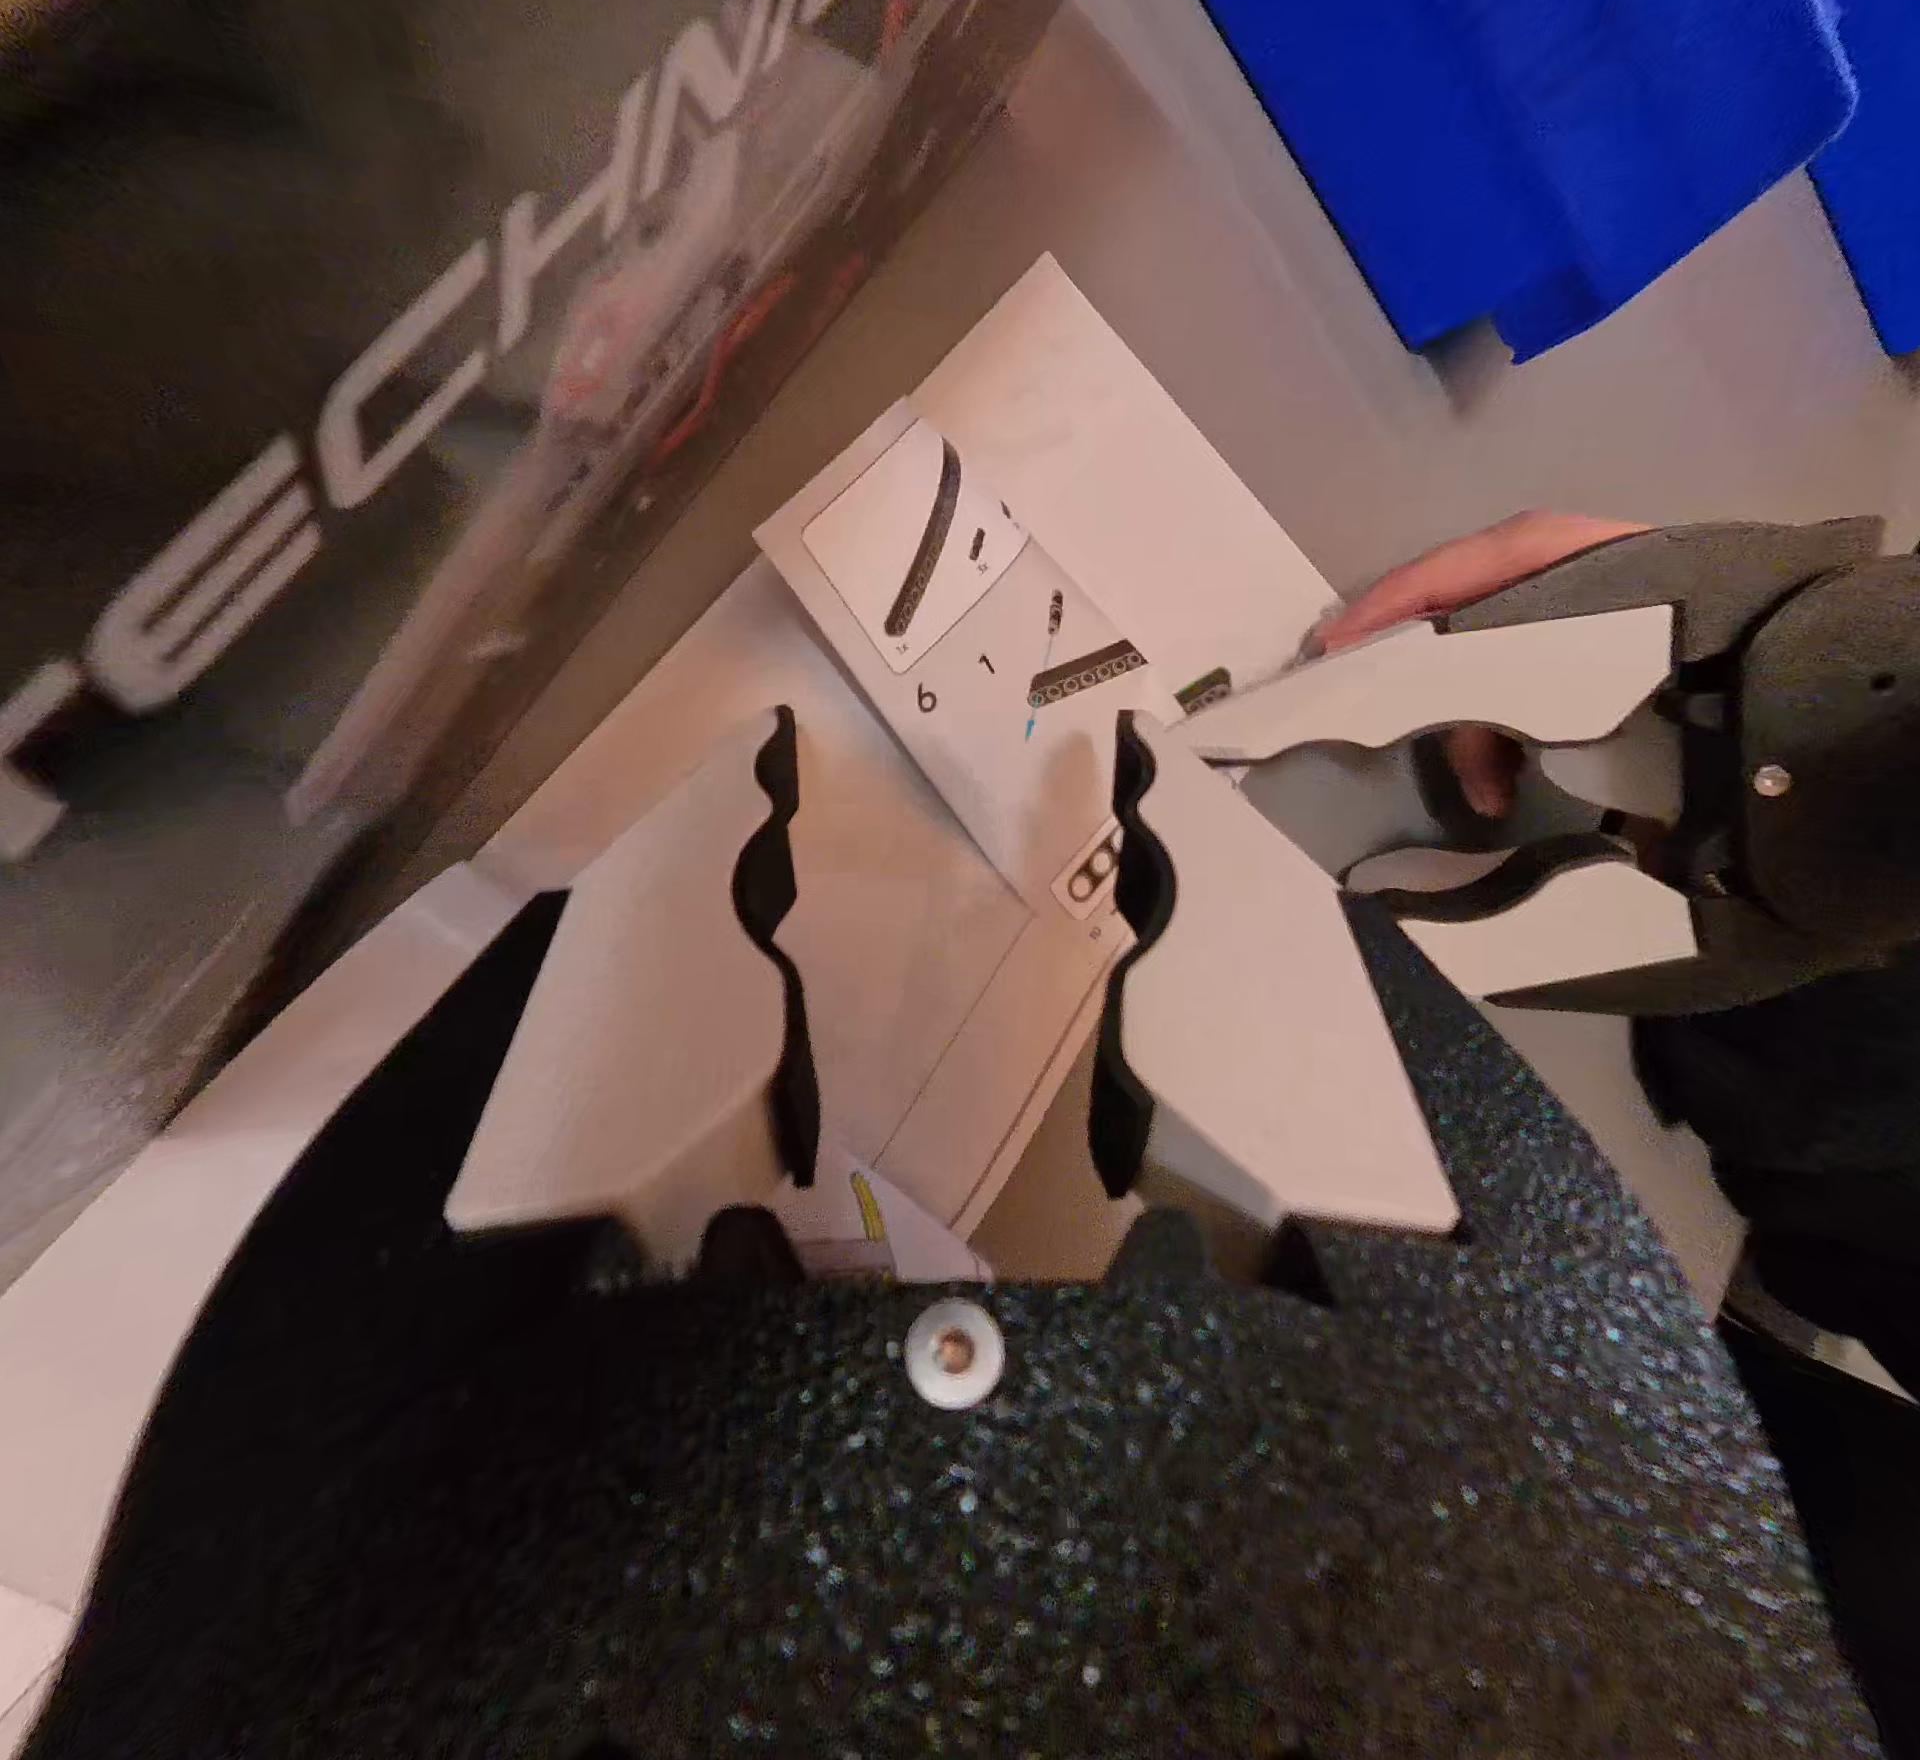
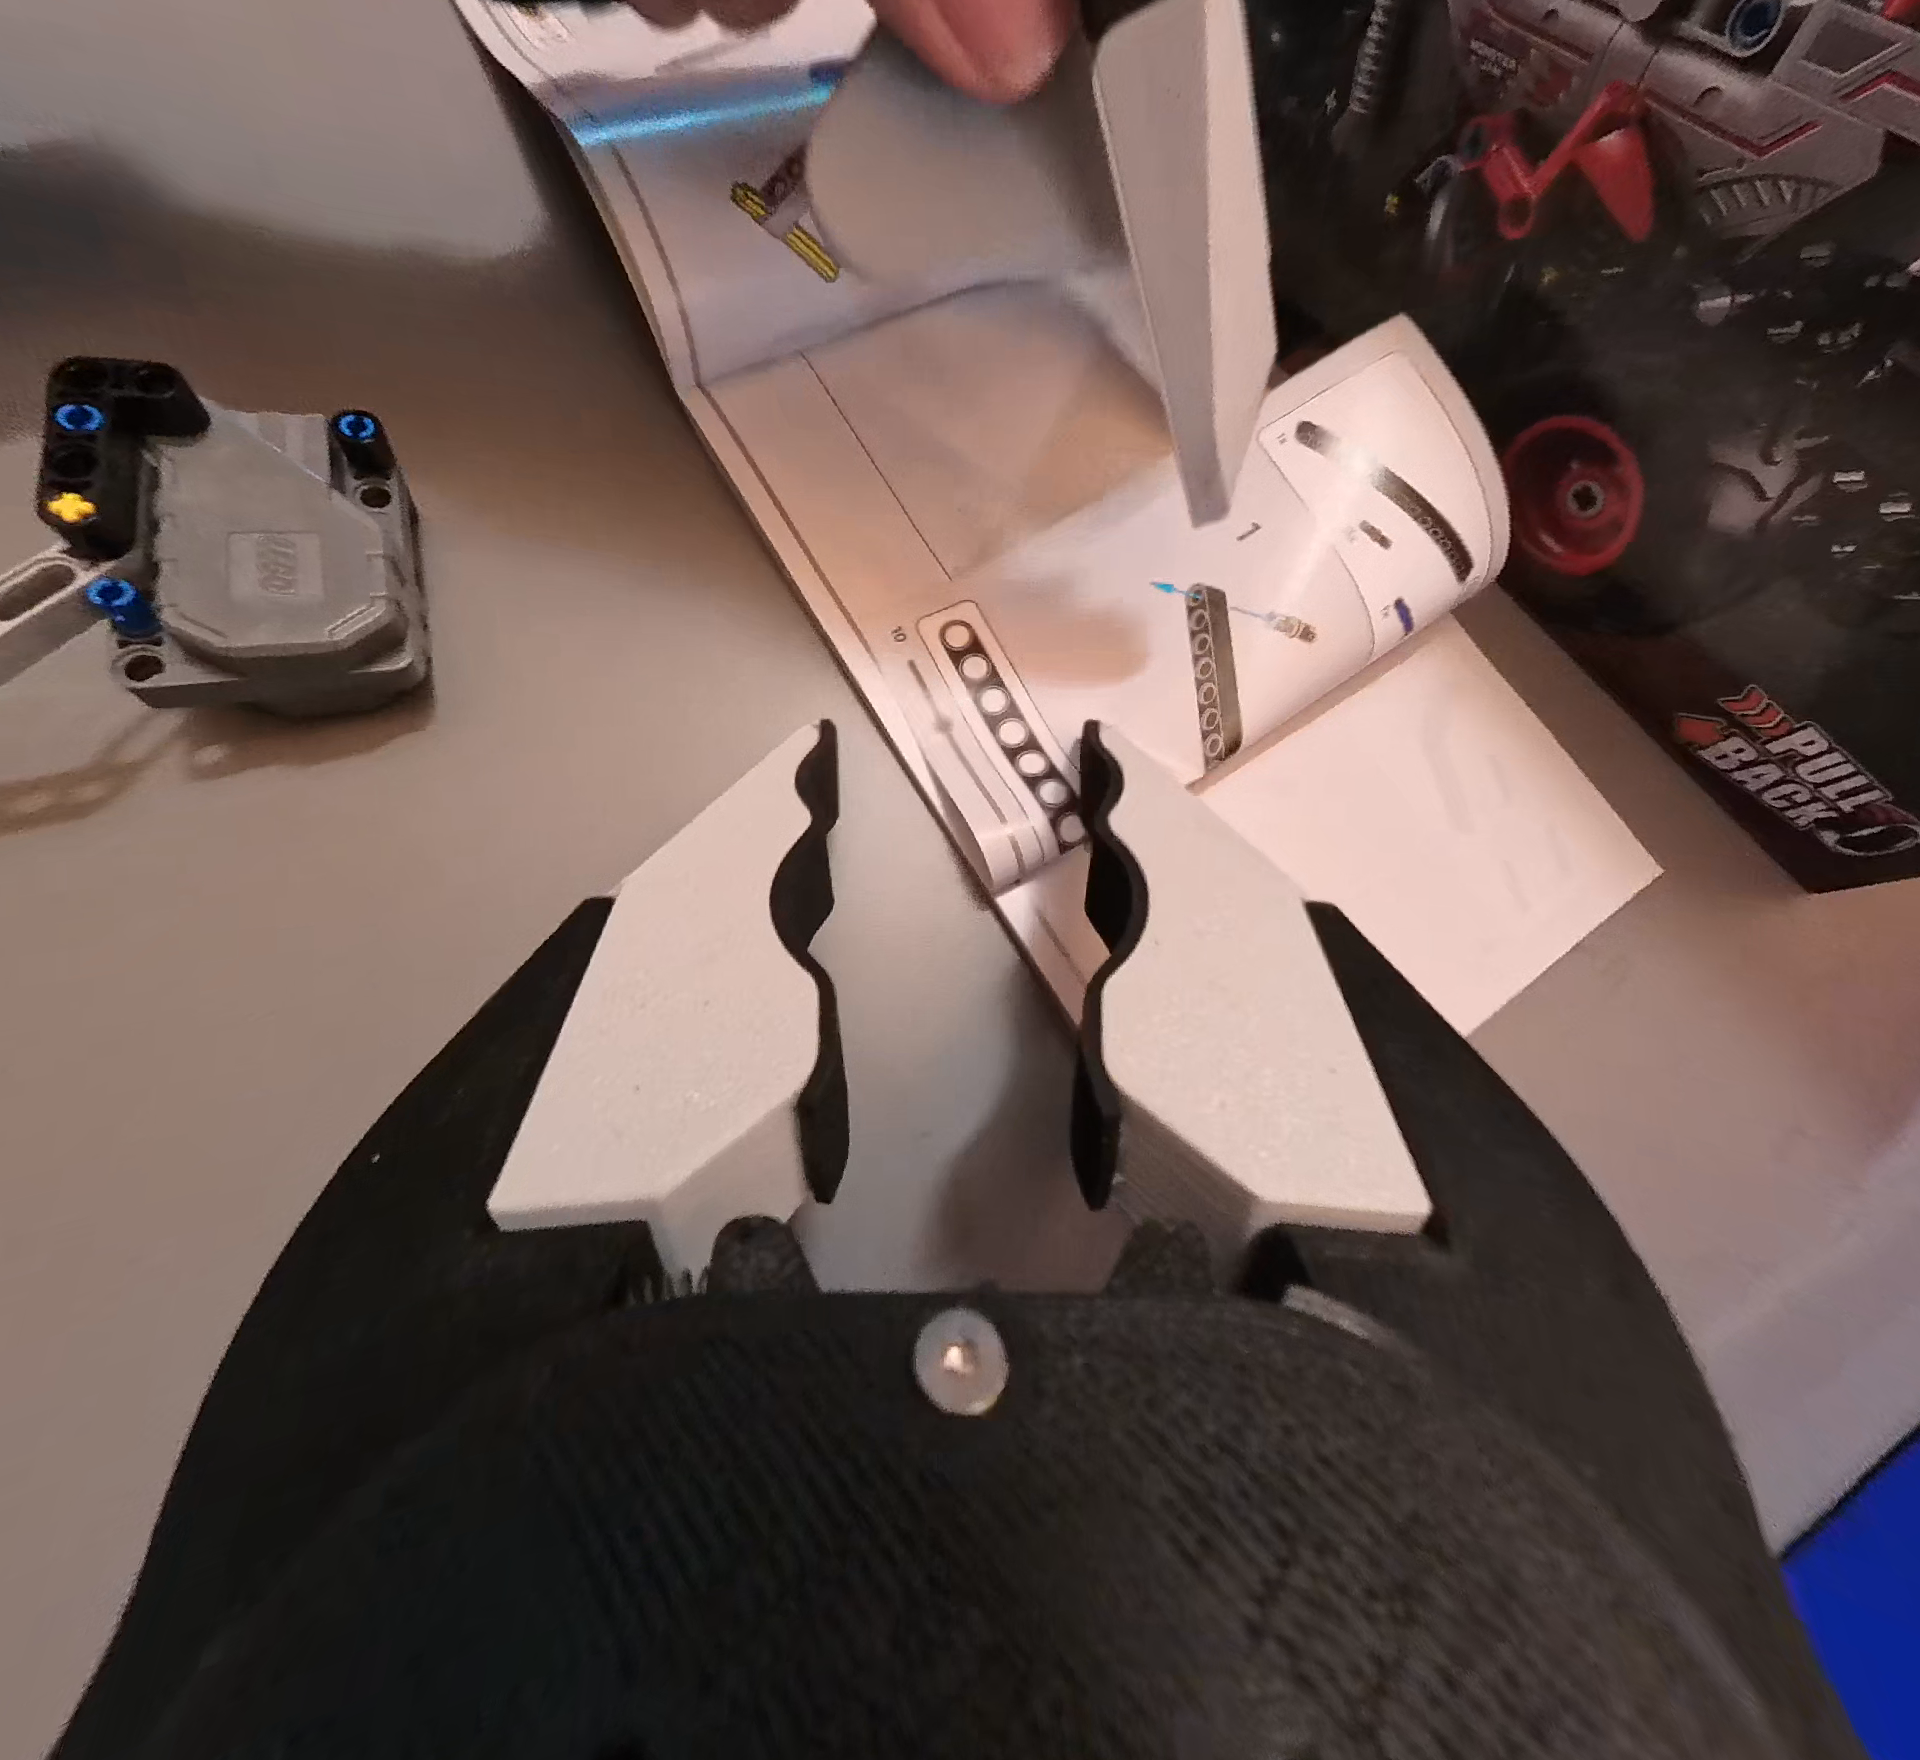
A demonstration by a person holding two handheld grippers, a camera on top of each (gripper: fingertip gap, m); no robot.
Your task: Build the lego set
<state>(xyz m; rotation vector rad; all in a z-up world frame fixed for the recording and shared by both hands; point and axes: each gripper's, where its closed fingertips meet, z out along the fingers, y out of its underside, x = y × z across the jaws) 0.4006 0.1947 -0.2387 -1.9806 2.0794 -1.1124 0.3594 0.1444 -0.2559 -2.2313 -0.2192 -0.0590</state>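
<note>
The open instruction booklet (image 2: 1039,463) lies on the table, one page curled up at its right (image 2: 1392,484). My left gripper (image 1: 956,734) is open and empty over the booklet (image 1: 997,630). One of its fingers (image 2: 1195,276) comes down from the top of the right wrist view with its tip on the page. My right gripper (image 2: 956,739) is open and empty, its tips over the booklet's near edge. It also shows in the left wrist view (image 1: 1205,744), held by a hand, tips at the page. A partly built grey and black Lego assembly (image 2: 249,557) with blue pins lies to the left.
The dark Lego box (image 2: 1683,339) stands right behind the booklet and fills the left of the left wrist view (image 1: 395,339). A blue bin (image 1: 1538,69) stands beyond the booklet, and a blue corner (image 2: 1860,1627) shows at the near right.
</note>
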